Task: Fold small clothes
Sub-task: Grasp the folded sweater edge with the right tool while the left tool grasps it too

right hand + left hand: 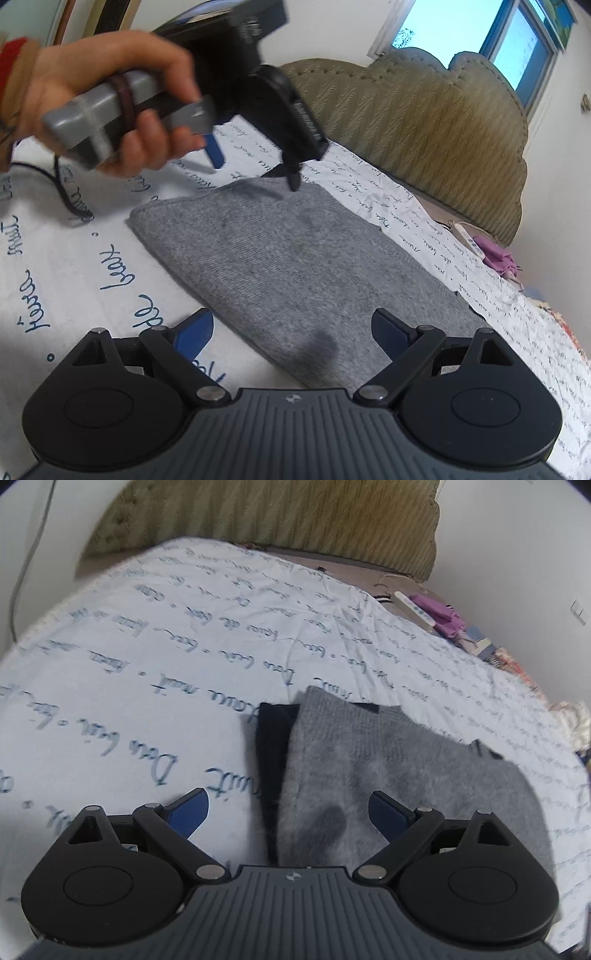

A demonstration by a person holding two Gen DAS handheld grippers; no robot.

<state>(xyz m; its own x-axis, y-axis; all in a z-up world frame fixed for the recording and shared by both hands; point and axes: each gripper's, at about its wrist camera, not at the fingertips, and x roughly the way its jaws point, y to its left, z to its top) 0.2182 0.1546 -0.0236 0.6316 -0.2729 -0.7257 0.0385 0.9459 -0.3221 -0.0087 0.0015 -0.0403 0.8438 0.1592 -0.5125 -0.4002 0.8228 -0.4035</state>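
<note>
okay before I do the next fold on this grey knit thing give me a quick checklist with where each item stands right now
1. Left hand-held gripper open: ok, jaws spread, nothing between them.
2. Right hand-held gripper open: ok, also empty.
3. Grey knit garment lying flat on the printed bedsheet: ok, no big wrinkles visible.
4. Edges lined up: not ok, a dark layer sticks out along one side under the grey.
5. Left hand-held gripper positioned over a garment edge: ok, it hangs above the far corner in the right wrist view.
6. Near edge of the garment: cannot tell, the gripper body hides it.
</note>
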